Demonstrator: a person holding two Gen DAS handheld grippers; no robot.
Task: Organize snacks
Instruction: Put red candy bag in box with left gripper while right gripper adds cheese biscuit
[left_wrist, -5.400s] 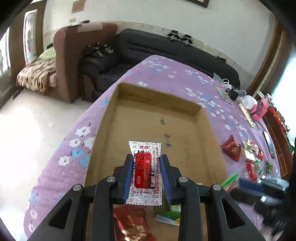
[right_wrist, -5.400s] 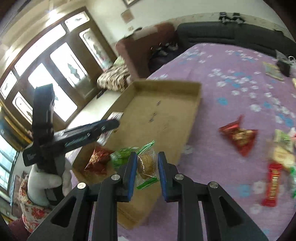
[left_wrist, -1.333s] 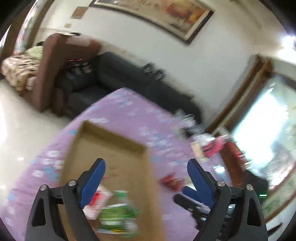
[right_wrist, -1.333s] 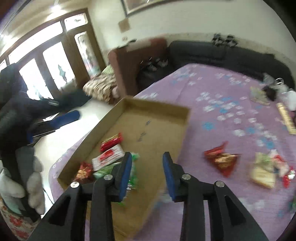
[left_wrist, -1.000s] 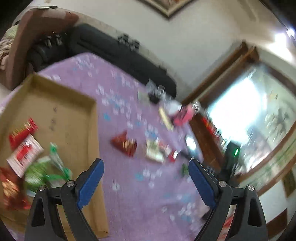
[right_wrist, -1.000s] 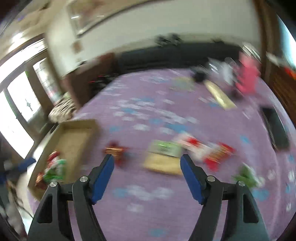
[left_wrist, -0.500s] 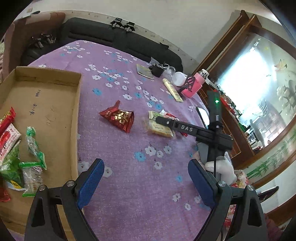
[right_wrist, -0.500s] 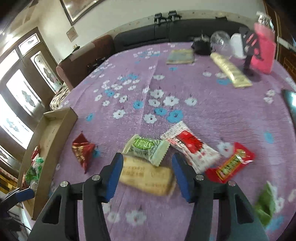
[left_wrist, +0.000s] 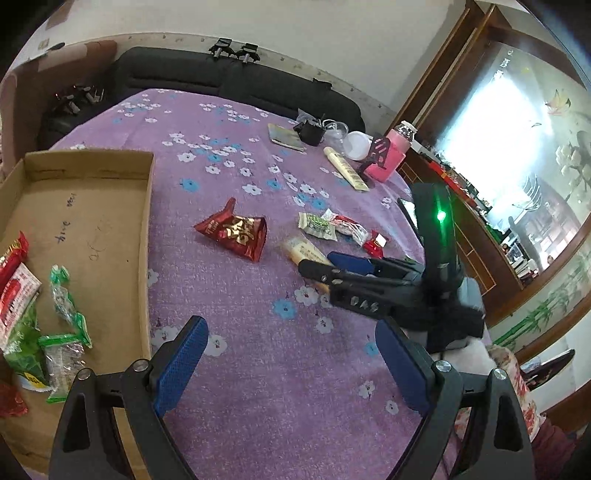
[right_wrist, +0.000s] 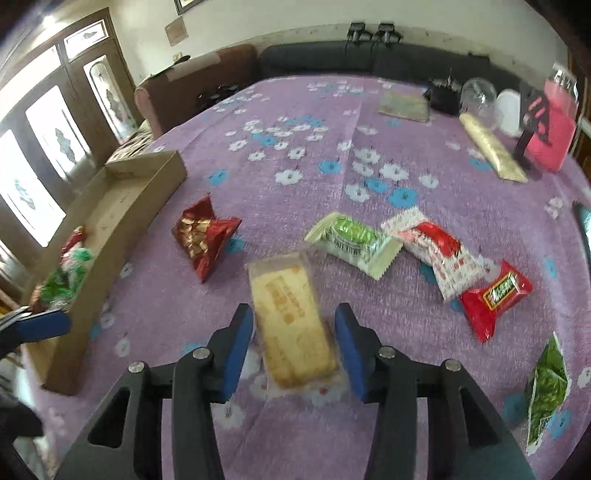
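A yellow biscuit packet (right_wrist: 288, 314) lies on the purple flowered cloth. My right gripper (right_wrist: 293, 314) straddles it with jaws closing; narrow gaps still show beside the pads. In the left wrist view the right gripper (left_wrist: 325, 263) reaches over the same packet (left_wrist: 303, 251). My left gripper (left_wrist: 291, 362) hangs wide open above bare cloth, holding nothing. Loose snacks lie around: a red foil packet (right_wrist: 203, 232), a green sachet (right_wrist: 351, 240), a red-and-white sachet (right_wrist: 436, 243), a red bar (right_wrist: 495, 295). The cardboard box (left_wrist: 146, 206) at left holds several snacks.
Another green packet (right_wrist: 546, 384) lies near the table's right edge. At the far side stand a pink bottle (right_wrist: 554, 122), a long yellow pack (right_wrist: 487, 147) and a booklet (right_wrist: 404, 103). A dark sofa (left_wrist: 236, 81) runs behind the table.
Both grippers have let go of their snacks in the box and swung right to the loose ones. The right gripper has sunk over the biscuit packet with its jaws narrowing. The left has stayed wide.
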